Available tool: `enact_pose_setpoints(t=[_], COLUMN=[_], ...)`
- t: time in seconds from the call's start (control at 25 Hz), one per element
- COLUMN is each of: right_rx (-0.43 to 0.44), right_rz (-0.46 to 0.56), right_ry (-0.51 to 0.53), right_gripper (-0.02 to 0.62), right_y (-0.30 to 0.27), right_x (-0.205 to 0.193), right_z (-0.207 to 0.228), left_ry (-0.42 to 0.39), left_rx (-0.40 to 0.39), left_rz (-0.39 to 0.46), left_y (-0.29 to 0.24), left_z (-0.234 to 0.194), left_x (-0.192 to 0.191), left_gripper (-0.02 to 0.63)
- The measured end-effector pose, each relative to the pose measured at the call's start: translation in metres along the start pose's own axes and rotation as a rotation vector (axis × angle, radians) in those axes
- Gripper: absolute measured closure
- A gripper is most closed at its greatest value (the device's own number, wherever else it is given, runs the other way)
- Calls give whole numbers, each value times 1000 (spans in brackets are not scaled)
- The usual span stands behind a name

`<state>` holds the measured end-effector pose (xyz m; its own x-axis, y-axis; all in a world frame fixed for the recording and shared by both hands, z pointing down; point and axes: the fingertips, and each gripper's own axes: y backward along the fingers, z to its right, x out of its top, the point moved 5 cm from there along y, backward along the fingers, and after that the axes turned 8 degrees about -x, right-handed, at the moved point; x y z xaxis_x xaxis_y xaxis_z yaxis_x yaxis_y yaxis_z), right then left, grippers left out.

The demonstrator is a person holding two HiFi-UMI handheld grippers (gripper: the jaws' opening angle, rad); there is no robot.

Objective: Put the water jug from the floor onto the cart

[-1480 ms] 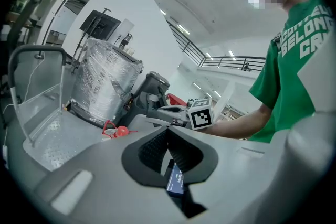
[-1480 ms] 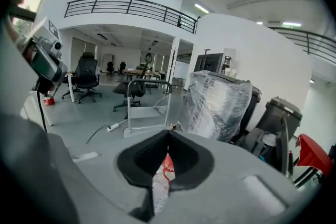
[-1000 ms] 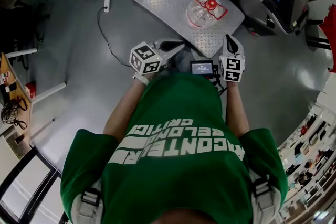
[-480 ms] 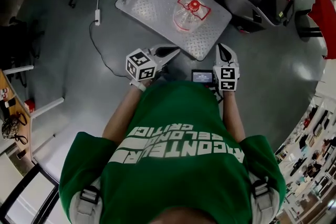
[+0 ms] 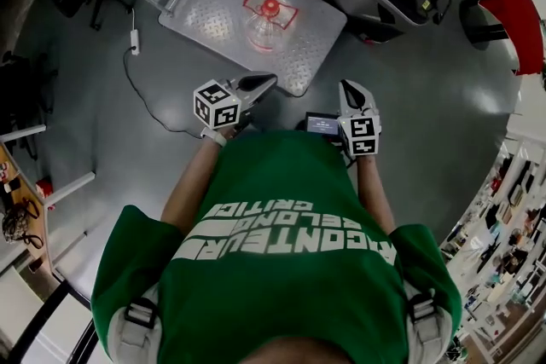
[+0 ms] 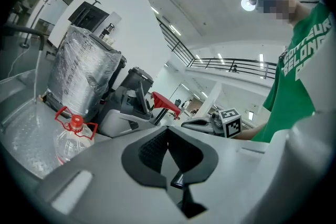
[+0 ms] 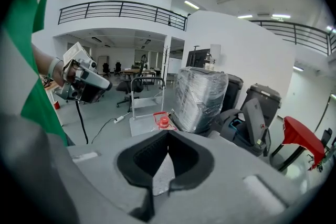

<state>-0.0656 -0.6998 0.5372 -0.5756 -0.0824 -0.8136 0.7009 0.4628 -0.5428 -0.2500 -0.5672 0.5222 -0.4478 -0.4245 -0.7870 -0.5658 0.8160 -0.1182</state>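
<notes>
The water jug (image 5: 268,15), clear-bodied with a red cap and a red carrying handle, is seen standing upright on the cart (image 5: 213,8), near the middle of its ribbed metal deck and somewhat closer to the far edge than to the near corner. Nothing is touching it. The left gripper (image 5: 266,81) is held out in front of the person's green shirt (image 5: 290,209); its tip is seen just short of the deck's near corner and well apart from the jug. Its jaws are closed together, and nothing is caught between them in the left gripper view. The right gripper (image 5: 351,88) is held beside it, over the grey floor (image 5: 111,124) off the deck's near right edge. Its jaws are likewise pressed together with nothing between them; in the right gripper view the jug's red cap can be made out beyond the tips, on the deck in front of the cart's upright push handle (image 7: 146,93). A small lit screen (image 5: 322,125) is seen low between the two grippers. A bundle wrapped in clear film (image 6: 81,76) stands beyond the deck's far edge. A white cable (image 5: 141,68) is trailed over the floor off the deck's left edge, and a red chair (image 5: 512,8) stands well off to the right.
</notes>
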Motion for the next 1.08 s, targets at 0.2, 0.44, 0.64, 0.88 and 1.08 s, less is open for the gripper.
enact_pose_setpoints(t=[0.2,0.44,0.64,0.88,1.08], right_rx=[-10,-7,-3,2,3], right_rz=[-7,-13,-21,-30,-39], right_ry=[-28,-34,-35,-33,-34], right_gripper=[603,603,603,603,603], right_y=[11,15,13,16,16], right_x=[-18,-32,-38,-40,-43], right_z=[24,37,42,44,45], left_ry=[-1,-4,-2,1,-1], left_rx=[3,10,12,13,16], left_rz=[-32,-41,-46,-48,-53], left_y=[-32,-51,-57,-59,-61], left_z=[10,18,18,21,18], left_x=[-3,-6,-10,-13,-13], left_gripper=[592,594,594,593,594])
